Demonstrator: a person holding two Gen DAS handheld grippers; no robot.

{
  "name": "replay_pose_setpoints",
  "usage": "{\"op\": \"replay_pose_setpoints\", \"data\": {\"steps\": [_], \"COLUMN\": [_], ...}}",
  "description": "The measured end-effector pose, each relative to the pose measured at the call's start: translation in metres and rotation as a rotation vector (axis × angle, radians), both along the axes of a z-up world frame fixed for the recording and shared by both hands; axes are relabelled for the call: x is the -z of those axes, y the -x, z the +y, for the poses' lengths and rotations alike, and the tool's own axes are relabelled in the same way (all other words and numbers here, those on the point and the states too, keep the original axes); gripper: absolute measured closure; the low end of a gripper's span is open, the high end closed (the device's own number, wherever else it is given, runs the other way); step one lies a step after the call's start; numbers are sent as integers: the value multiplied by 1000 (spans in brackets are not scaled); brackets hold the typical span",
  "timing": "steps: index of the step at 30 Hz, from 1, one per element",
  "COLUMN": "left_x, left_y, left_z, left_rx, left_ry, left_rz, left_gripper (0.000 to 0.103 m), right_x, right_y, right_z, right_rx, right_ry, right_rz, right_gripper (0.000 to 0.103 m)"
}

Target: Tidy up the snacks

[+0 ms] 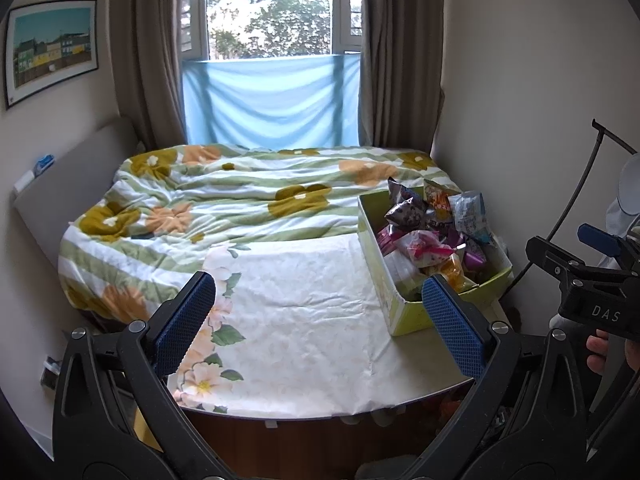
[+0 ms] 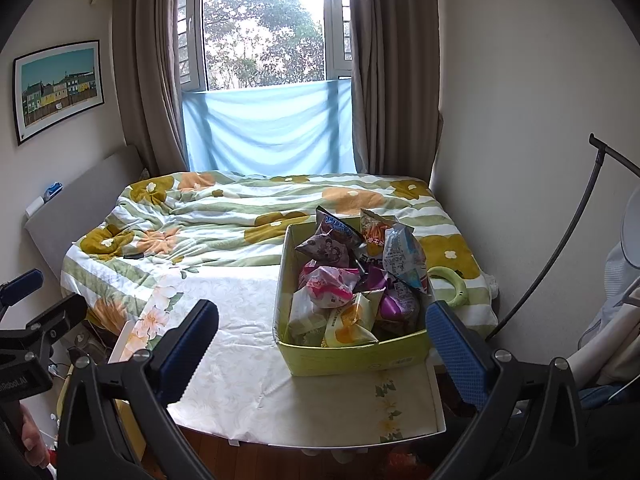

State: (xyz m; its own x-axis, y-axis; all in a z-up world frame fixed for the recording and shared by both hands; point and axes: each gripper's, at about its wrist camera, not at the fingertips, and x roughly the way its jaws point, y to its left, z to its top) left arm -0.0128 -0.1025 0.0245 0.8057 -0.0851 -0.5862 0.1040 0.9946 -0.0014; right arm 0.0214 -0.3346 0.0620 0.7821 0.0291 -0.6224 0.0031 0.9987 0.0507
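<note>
Blue-padded fingers [image 2: 460, 344] of the right gripper [image 2: 320, 344] stand wide apart and empty, framing the near end of the green box [image 2: 352, 354] heaped with snack packets [image 2: 352, 280]. That box sits on the right side of the white floral tablecloth [image 2: 240, 360], its long axis running near to far, just ahead of this gripper. The left gripper [image 1: 320, 320], equally spread and holding nothing, faces bare cloth, with the box off to its right, so the right hand looks better placed. Beyond lies the flowered duvet [image 2: 240, 216]; a green ring [image 2: 450, 280] rests just right of the box. Nothing blocks the approach.
</note>
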Motion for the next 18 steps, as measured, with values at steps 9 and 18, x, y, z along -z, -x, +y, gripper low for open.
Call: {"op": "replay_pose_setpoints", "data": {"steps": [9,18], "left_x": [2,9], "left_y": [3,2], "left_z": [3,0], "left_rx": [7,37], "left_ry": [10,29], "left_rz": [-4,-3], "left_gripper": [0,0], "right_x": [-1,2], "right_y": [0,2], "right_z": [0,4], "right_rx": [0,26], "right_ry": [-3,3], "right_rz": [-7,1], "right_gripper": [0,0]}}
